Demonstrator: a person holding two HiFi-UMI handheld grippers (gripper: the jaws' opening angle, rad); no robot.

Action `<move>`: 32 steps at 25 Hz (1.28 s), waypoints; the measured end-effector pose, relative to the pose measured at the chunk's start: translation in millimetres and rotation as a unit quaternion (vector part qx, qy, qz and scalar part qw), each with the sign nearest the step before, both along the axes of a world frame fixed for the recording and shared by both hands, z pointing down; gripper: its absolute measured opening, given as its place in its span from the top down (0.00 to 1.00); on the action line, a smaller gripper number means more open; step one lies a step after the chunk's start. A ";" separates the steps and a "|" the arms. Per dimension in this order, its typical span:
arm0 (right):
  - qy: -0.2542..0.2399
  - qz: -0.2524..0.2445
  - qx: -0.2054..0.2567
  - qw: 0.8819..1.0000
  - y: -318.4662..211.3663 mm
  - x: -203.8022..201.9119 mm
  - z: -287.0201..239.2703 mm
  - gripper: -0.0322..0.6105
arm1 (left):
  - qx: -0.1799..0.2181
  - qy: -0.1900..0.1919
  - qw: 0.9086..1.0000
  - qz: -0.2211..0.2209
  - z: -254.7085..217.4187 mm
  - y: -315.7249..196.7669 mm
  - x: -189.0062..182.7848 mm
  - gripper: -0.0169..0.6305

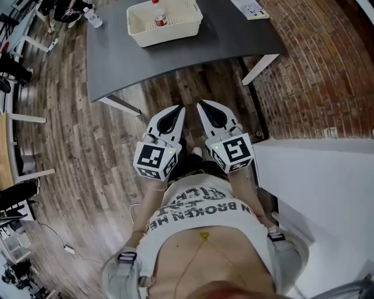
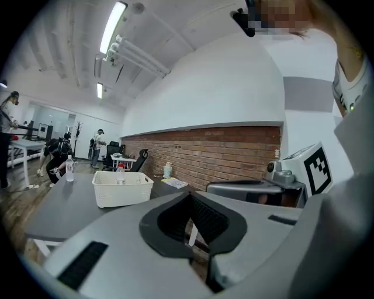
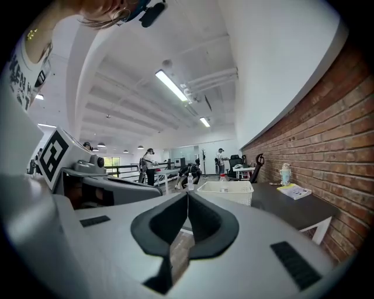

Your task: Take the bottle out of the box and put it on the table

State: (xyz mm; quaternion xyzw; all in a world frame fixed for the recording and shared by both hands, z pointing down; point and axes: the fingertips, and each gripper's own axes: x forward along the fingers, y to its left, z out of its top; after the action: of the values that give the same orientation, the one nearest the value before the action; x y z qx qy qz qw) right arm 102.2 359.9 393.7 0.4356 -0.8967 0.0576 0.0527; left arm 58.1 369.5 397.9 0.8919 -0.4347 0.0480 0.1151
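Observation:
A white slatted box (image 1: 164, 21) stands on the dark grey table (image 1: 117, 58), with a small red-capped bottle (image 1: 159, 17) upright inside it. In the left gripper view the box (image 2: 121, 187) and bottle (image 2: 120, 173) lie ahead to the left; in the right gripper view the box (image 3: 225, 192) is straight ahead. My left gripper (image 1: 179, 110) and right gripper (image 1: 202, 105) are held side by side close to the person's body, short of the table's near edge. Both are shut and empty, their tips (image 2: 190, 195) (image 3: 187, 194) meeting.
A second clear bottle (image 1: 92, 17) stands at the table's far left corner, and papers (image 1: 251, 8) lie at its right. Wooden floor lies between me and the table. A brick wall (image 1: 315, 64) and a white counter (image 1: 315, 187) are on the right. People stand far behind the table (image 3: 149, 163).

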 end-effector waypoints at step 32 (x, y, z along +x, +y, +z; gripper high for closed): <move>0.008 0.027 0.004 1.000 -201.8 -77.4 -1.5 0.94 | -0.007 0.018 0.997 0.075 4.0 -203.4 -58.2 0.96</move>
State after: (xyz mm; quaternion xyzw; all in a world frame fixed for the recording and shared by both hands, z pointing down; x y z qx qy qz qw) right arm 24.8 158.1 392.2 0.4605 -0.8843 0.0521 0.0568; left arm -0.1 166.2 401.9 0.9220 -0.3637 0.0440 0.1251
